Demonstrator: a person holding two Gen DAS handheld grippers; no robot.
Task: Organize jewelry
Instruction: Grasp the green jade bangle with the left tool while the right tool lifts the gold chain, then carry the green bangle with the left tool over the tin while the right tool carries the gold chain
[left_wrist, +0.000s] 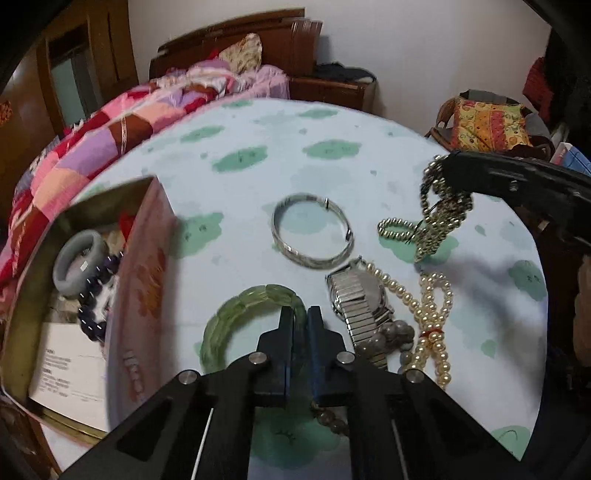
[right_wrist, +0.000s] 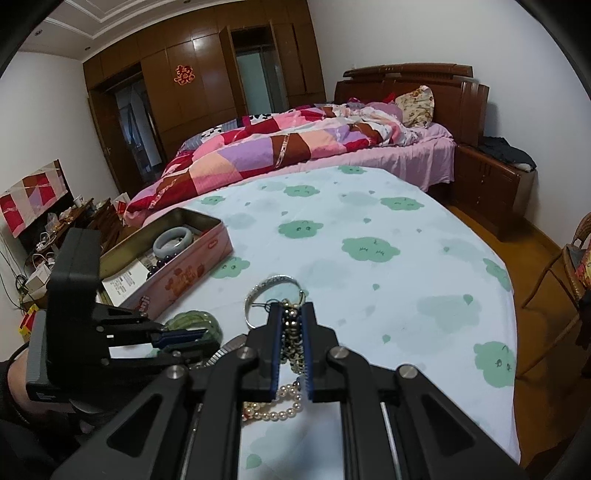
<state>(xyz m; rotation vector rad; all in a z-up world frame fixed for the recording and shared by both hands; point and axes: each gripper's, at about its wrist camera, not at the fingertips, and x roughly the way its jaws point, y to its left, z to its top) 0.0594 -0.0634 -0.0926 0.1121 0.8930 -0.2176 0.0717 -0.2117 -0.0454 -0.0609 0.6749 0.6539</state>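
Observation:
My left gripper (left_wrist: 300, 312) is shut on the right end of a green translucent bracelet (left_wrist: 236, 317), which lies on the cloud-print cloth. In the right wrist view that left gripper (right_wrist: 208, 338) reaches in from the left onto the green bracelet (right_wrist: 192, 319). My right gripper (right_wrist: 291, 310) is shut on a gold bead strand (right_wrist: 291, 336). From the left wrist, the right gripper (left_wrist: 452, 166) holds the gold strand (left_wrist: 439, 218) hanging above the cloth. A silver bangle (left_wrist: 312, 230), a metal-band watch (left_wrist: 358, 299) and a pearl necklace (left_wrist: 432, 314) lie loose.
An open pink tin (left_wrist: 144, 266) stands at the left with a grey bangle (left_wrist: 79, 266), dark beads (left_wrist: 92, 306) and a paper card inside. Grey stone beads (left_wrist: 397, 330) lie by the watch. A bed (right_wrist: 295, 147) lies beyond the table and a wicker chair (right_wrist: 576, 258) stands at the right.

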